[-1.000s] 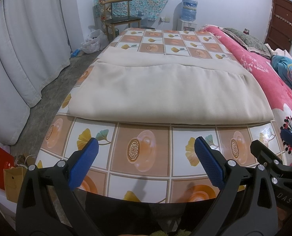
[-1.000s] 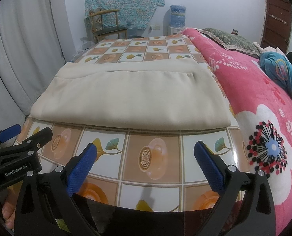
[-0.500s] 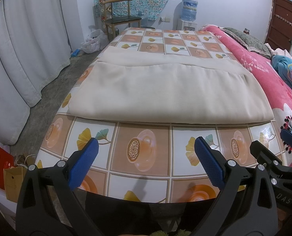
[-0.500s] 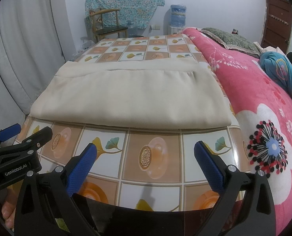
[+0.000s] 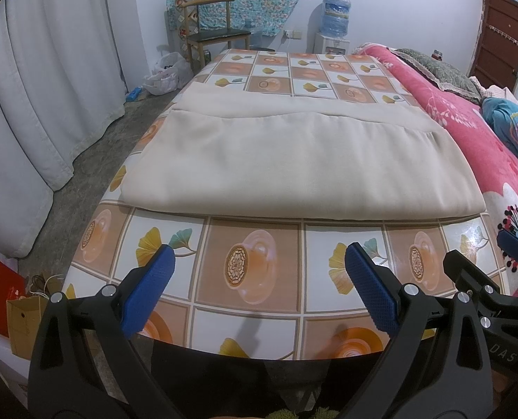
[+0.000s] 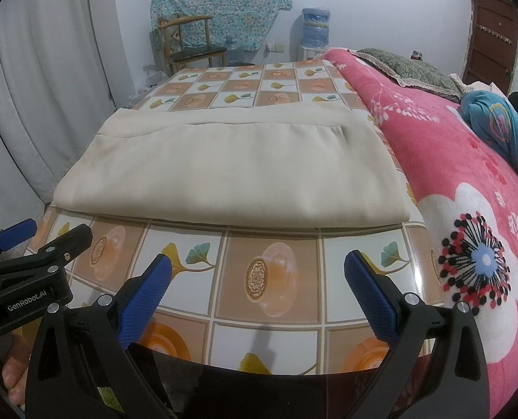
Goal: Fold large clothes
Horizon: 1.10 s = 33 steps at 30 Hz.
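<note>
Left wrist view: my left tongs (image 5: 257, 277) hang spread wide with nothing between the blue pads, low over the near end of the desk (image 5: 255, 300). The cloth (image 5: 293, 164) lies straight ahead of them, well apart from the tips, flat on the patterned cover. Right wrist view shows the same from the other side: my right tongs (image 6: 257, 277) are equally wide open and empty, and the cloth (image 6: 238, 174) is ahead and a little to the left of them. The two tongs sit side by side, the left one's tip showing at the right view's left edge.

The cloth looks already doubled: a thick rounded fold faces me, and at the far side a lower layer sticks out past the upper one. I judge it soft and limp, fairly thick, not fragile, with some weight because there is so much of it. It will sag between two holds and may slide on the glossy cover.

I would take it at the two near corners, left tongs on the left corner, right tongs on the right one beside the pink blanket (image 6: 468, 181), pinching all layers at once so none slips free.
</note>
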Available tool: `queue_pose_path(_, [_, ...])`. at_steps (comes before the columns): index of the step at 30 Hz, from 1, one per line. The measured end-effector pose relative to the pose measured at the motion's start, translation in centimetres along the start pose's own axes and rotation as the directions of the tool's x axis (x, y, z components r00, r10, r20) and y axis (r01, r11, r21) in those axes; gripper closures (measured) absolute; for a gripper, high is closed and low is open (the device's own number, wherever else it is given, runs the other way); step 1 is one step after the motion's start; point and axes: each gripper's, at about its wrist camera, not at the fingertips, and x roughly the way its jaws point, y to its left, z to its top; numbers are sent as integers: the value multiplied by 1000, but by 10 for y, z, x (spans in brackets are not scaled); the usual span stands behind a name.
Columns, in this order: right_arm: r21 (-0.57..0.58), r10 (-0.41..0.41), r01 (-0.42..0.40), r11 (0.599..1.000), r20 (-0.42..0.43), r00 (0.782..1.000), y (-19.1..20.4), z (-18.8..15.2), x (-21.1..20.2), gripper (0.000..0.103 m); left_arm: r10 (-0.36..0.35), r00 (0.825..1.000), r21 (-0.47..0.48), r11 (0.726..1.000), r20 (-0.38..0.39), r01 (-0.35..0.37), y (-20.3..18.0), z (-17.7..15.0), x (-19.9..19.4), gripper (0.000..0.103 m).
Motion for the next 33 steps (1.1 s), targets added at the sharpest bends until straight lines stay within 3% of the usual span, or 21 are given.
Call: queue_pose_path(33, [-8, 2, -2, 1000, 2, 1000, 0, -2, 0, 7, -2, 1000, -1, 1000, 2, 2, 1, 0, -1, 9])
